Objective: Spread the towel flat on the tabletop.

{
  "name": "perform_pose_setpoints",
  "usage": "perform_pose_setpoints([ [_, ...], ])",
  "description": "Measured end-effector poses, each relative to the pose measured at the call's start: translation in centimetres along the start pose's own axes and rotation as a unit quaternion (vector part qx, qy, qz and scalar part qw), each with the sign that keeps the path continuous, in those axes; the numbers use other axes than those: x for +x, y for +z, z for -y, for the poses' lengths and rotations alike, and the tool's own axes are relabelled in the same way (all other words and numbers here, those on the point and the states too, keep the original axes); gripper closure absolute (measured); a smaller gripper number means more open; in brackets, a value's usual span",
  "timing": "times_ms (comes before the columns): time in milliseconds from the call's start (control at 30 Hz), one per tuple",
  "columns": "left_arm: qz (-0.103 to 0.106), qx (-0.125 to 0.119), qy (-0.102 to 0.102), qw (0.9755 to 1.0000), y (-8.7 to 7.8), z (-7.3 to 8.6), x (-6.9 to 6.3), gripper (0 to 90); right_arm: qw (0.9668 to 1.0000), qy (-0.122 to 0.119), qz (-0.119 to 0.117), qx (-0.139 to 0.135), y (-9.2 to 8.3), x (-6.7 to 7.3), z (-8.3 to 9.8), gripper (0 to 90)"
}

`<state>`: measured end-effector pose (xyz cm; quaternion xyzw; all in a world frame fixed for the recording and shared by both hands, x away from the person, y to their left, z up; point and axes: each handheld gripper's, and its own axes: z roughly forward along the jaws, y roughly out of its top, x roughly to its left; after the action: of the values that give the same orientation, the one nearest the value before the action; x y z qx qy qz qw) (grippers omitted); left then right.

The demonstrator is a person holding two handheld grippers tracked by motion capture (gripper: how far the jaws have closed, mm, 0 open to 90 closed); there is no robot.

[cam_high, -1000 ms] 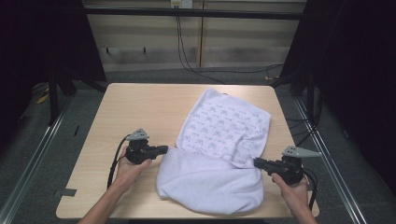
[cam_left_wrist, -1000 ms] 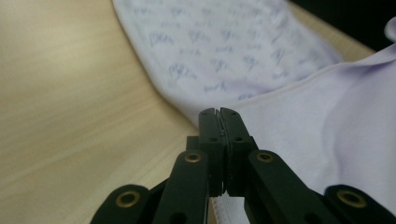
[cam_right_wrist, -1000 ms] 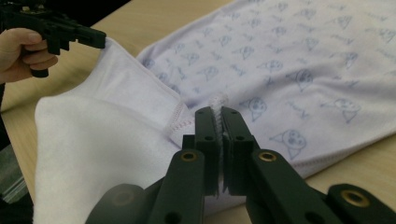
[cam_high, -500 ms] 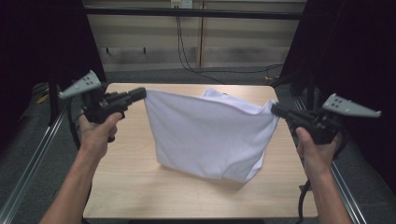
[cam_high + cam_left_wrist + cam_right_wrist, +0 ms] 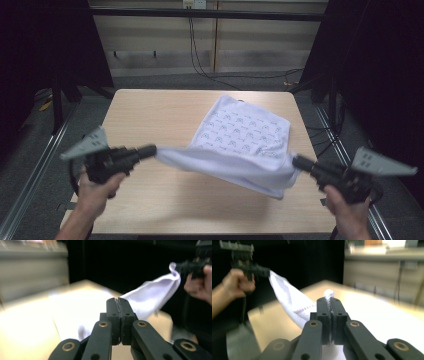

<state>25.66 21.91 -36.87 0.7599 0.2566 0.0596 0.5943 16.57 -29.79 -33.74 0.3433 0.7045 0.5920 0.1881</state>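
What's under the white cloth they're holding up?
Under the lifted near part of the white cloth is bare wooden table and its shadow. Its far printed part lies flat, hiding the tabletop beneath.

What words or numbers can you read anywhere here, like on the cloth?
None can be read.
The white cloth has a repeating small dark print on its far half: too small to read, and it may be a pattern rather than letters.
The grippers and the table carry no readable writing.

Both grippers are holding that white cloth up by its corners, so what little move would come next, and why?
Probably carry the near edge forward and lower it. The left gripper and right gripper each pinch a corner of the white cloth, whose far printed part lies on the table while the near edge hangs.
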Motion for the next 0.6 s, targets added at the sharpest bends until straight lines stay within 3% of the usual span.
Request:
perform_pose_setpoints([
  [33, 0.006, 0.016, -0.023, 0.9996, 0.6, 1.6, 0.2, 89.1, 0.9997, 0.017, -0.002, 0.018, 0.2, 0.3, 1.8, 88.2],
  [100, 0.0, 0.053, -0.032, 0.998, 1.3, 4.1, 0.6, 89.1, 0.9972, 0.034, -0.008, 0.066, 0.7, 0.9, 5.0, 88.2],
  [133, 0.008, 0.057, -0.049, 0.9972, 1.4, 5.1, 0.6, 89.1, 0.9955, 0.048, -0.017, 0.08, 0.8, 1.0, 6.4, 88.2],
  [200, 0.015, 0.076, -0.051, 0.9956, 1.0, 6.6, 0.1, 89.1, 0.9919, 0.058, -0.035, 0.107, 0.6, 1.2, 8.5, 88.1],
  [267, 0.03, 0.101, -0.042, 0.9936, 0.3, 7.9, -1.1, 89.1, 0.9875, 0.081, -0.07, 0.115, -0.1, 1.3, 10.1, 87.8],
  [300, 0.032, 0.111, -0.038, 0.9925, -0.2, 8.4, -1.8, 89.1, 0.9863, 0.082, -0.077, 0.121, -0.6, 1.4, 10.6, 87.6],
  [367, 0.054, 0.119, -0.042, 0.9905, -1.3, 9.3, -3.3, 89.0, 0.9806, 0.089, -0.124, 0.124, -1.7, 1.7, 11.3, 87.0],
  [400, 0.056, 0.123, -0.035, 0.9902, -1.9, 9.6, -4.0, 88.9, 0.978, 0.091, -0.138, 0.127, -2.3, 2.0, 11.5, 86.1],
  [467, 0.073, 0.126, -0.031, 0.9888, -3.1, 9.9, -5.4, 88.4, 0.9716, 0.084, -0.171, 0.14, -3.1, 2.5, 11.5, 78.8],
  [533, 0.089, 0.117, -0.032, 0.9886, -4.1, 10.3, -6.5, 87.4, 0.974, 0.069, -0.16, 0.144, -3.5, 2.8, 10.8, 70.6],
  [567, 0.099, 0.113, -0.027, 0.9883, -4.5, 10.4, -6.8, 82.8, 0.9747, 0.069, -0.166, 0.133, -3.8, 2.7, 10.4, 69.0],
  [600, 0.097, 0.103, -0.024, 0.9897, -4.8, 10.5, -7.1, 77.1, 0.9766, 0.07, -0.163, 0.121, -4.0, 2.5, 10.1, 64.8],
])
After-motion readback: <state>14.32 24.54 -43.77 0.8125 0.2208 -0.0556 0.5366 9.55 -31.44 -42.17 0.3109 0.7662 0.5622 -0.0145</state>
